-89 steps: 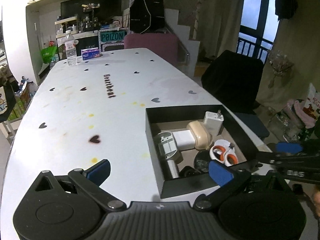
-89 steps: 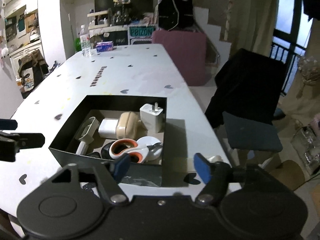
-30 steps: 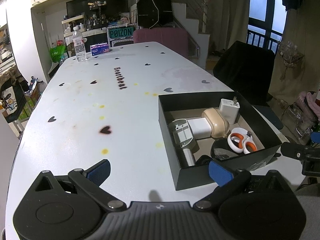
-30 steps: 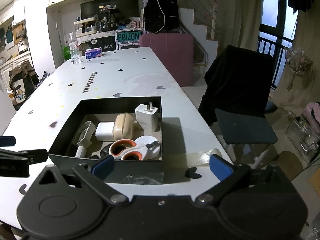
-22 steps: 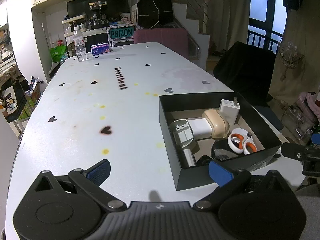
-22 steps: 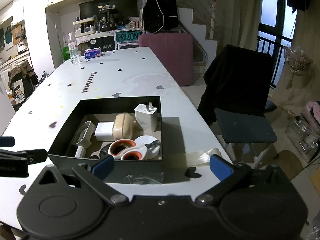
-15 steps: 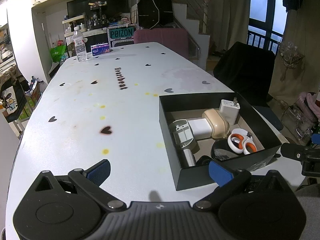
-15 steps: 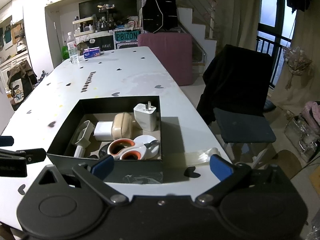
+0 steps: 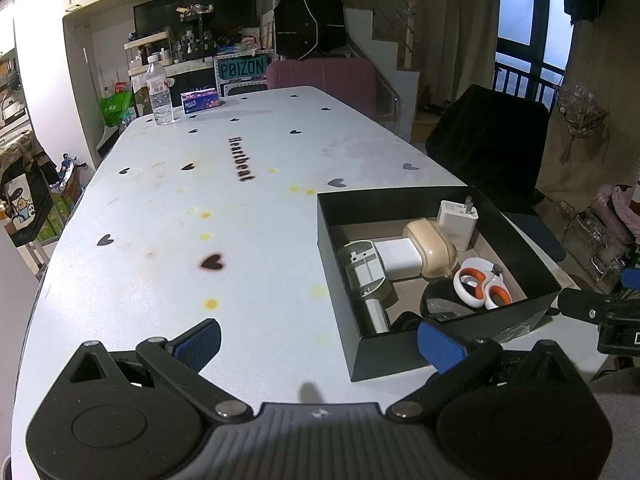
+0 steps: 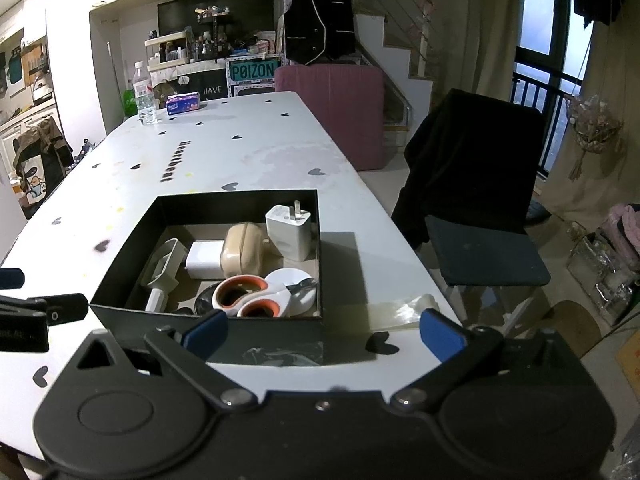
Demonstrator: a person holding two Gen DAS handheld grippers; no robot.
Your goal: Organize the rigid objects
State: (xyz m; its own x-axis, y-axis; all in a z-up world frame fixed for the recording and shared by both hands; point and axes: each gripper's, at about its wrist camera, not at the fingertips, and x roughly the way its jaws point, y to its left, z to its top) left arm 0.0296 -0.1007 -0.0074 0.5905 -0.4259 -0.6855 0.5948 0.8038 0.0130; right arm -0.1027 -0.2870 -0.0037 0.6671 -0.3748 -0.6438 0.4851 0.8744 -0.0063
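A black open box (image 9: 400, 200) (image 10: 236, 199) sits on the white table near its right edge. Inside lie orange-handled scissors (image 9: 482, 286) (image 10: 250, 298), a white plug charger (image 9: 456, 220) (image 10: 289, 230), a beige case (image 9: 430, 242) (image 10: 242, 250), a white block (image 9: 400, 258) (image 10: 205, 258), a grey plastic piece (image 9: 362, 266) (image 10: 162, 266) and a dark round item (image 9: 442, 306). My left gripper (image 9: 320, 342) is open and empty, in front of the box's near left corner. My right gripper (image 10: 322, 334) is open and empty, just before the box's near wall.
A water bottle (image 9: 159, 94) (image 10: 145, 98) and a small tissue pack (image 9: 199, 102) (image 10: 183, 104) stand at the table's far end. A black draped chair (image 10: 476, 184) stands right of the table. A clear tape strip (image 10: 400, 308) lies beside the box.
Both grippers have drawn back from the box since three seconds ago, and the right one has opened wider. Over the last second almost nothing moved.
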